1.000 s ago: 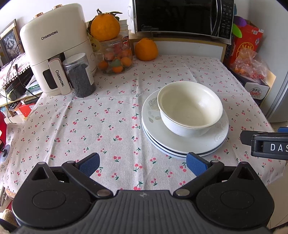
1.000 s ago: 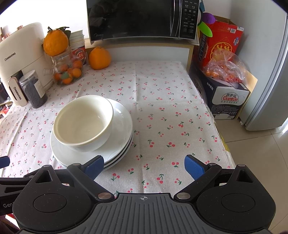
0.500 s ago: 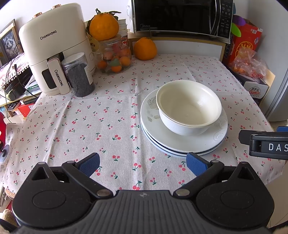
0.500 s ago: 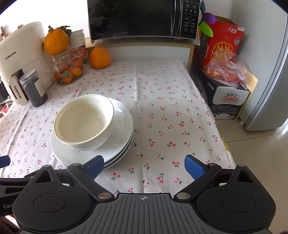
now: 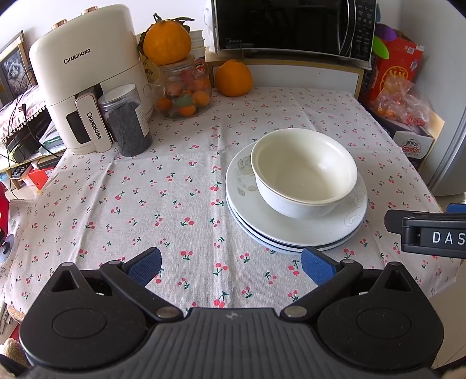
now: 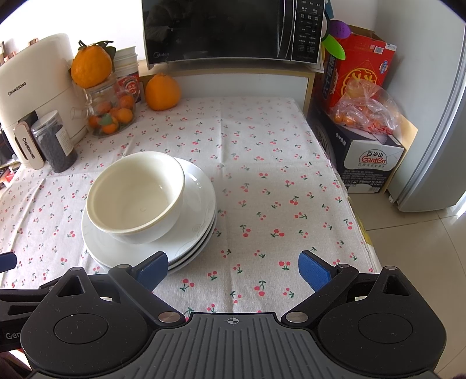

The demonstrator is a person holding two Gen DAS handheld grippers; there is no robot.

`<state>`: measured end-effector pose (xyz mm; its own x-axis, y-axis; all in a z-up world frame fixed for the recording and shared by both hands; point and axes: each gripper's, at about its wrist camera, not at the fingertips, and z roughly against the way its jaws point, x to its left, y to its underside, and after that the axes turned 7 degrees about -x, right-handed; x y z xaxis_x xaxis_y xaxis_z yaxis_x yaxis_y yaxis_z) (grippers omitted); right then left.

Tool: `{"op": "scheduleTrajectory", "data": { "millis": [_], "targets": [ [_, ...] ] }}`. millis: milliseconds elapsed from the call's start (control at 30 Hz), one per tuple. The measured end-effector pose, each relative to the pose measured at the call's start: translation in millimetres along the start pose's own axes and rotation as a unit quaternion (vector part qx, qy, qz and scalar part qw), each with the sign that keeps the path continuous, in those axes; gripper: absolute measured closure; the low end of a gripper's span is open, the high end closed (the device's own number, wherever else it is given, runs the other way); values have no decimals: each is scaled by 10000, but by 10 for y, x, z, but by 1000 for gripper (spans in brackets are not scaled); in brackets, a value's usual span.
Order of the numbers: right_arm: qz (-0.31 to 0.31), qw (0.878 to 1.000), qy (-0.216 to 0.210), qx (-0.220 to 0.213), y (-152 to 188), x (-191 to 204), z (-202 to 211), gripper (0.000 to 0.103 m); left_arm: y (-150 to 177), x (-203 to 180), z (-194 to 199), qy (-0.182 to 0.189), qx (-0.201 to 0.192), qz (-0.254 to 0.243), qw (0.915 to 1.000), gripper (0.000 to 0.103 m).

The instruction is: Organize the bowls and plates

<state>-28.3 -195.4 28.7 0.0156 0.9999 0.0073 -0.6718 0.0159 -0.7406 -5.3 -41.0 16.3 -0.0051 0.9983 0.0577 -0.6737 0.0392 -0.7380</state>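
Note:
A white bowl (image 5: 304, 172) sits upright on a stack of white plates (image 5: 294, 230) on the cherry-print tablecloth. The bowl (image 6: 135, 196) and the plates (image 6: 201, 221) also show in the right wrist view. My left gripper (image 5: 230, 266) is open and empty, above the cloth near the front edge, left of the stack. My right gripper (image 6: 233, 269) is open and empty, to the right of the stack, its left finger just in front of the plates' rim. The right gripper's body (image 5: 431, 236) shows at the right edge of the left wrist view.
At the back stand a cream air fryer (image 5: 84, 75), a dark jar (image 5: 126, 119), a glass jar of small oranges (image 5: 186, 87) with an orange on top, a loose orange (image 5: 233, 77) and a microwave (image 5: 294, 26). Boxes (image 6: 370, 151) stand beyond the table's right edge (image 6: 358, 221).
Both grippers have barely shifted; the views sit very slightly differently. Bowl and plates have not moved.

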Motion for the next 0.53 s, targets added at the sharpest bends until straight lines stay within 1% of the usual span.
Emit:
{"op": "scheduleTrajectory", "data": {
  "millis": [533],
  "targets": [
    [-6,10000,17,0,18,2,-14,6,12,-9,1,10,13,4,10000,1]
  ]
}}
